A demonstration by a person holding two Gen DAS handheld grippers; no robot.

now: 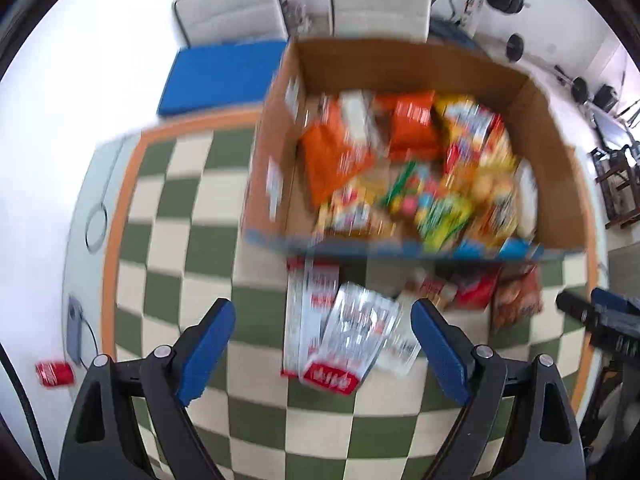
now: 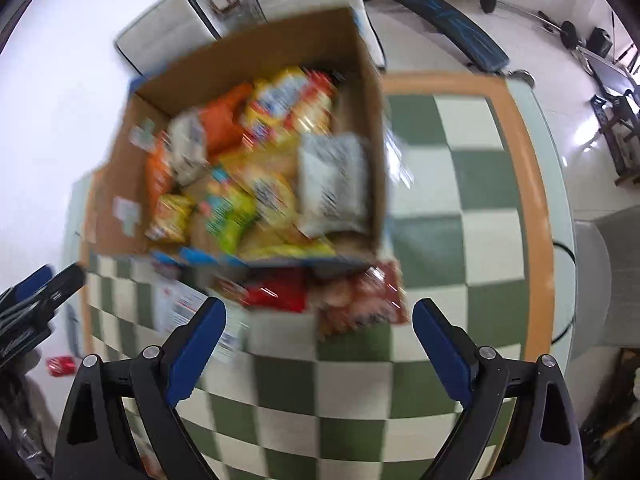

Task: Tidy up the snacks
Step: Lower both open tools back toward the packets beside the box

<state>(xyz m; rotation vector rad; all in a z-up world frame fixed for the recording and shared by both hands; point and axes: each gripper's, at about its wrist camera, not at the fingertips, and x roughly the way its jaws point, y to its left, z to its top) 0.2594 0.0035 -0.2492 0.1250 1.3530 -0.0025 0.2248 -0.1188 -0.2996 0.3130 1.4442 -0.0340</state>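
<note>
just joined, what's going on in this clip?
Snack sorting. Both hand-held grippers, left and right, are open and empty above a checkered table. A cardboard box full of snack bags sits on it, with a few packets lying on the table in front. Frames are blurry, so labels are unreadable.

Open cardboard box (image 1: 400, 68) heaped with colourful snack packets (image 1: 408, 168), more red-and-white packets (image 1: 348, 340) flat just beside it

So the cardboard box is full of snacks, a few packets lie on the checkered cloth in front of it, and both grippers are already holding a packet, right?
Not quite. The box is full and packets lie on the cloth before it, but both grippers are open and hold nothing: the left gripper in the left wrist view, the right gripper in the right wrist view.
</note>
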